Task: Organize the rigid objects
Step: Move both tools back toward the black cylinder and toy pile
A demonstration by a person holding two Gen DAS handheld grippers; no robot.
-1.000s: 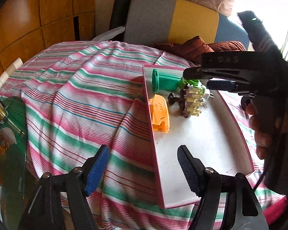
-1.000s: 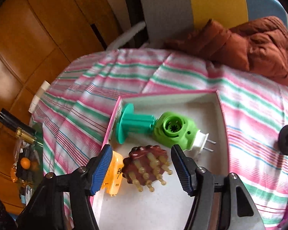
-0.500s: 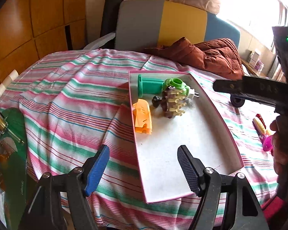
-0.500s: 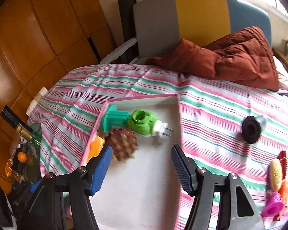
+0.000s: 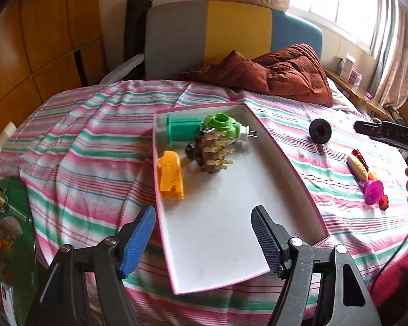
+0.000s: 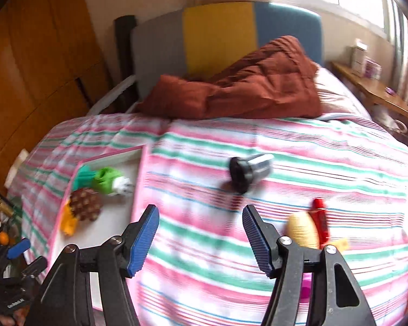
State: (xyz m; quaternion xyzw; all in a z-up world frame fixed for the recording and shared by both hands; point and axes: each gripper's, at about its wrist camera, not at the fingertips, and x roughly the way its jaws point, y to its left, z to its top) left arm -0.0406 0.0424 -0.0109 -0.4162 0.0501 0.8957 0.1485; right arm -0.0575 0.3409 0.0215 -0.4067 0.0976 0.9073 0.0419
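Note:
A white tray with a pink rim lies on the striped bedspread and holds a teal piece, a green plug, a brown spiky brush and an orange piece. My left gripper is open and empty above the tray's near end. My right gripper is open and empty over the bedspread, right of the tray. A black and silver cylinder lies ahead of it. A yellow piece and a red piece lie to its right.
A brown quilt is bunched at the head of the bed before a grey, yellow and blue headboard. A pink round toy lies at the right. A cluttered green side table stands at the left.
My right gripper has pulled back from the tray and swung right over the bedspread toward the black cylinder. My left gripper has drawn back and risen, so more of the tray shows.

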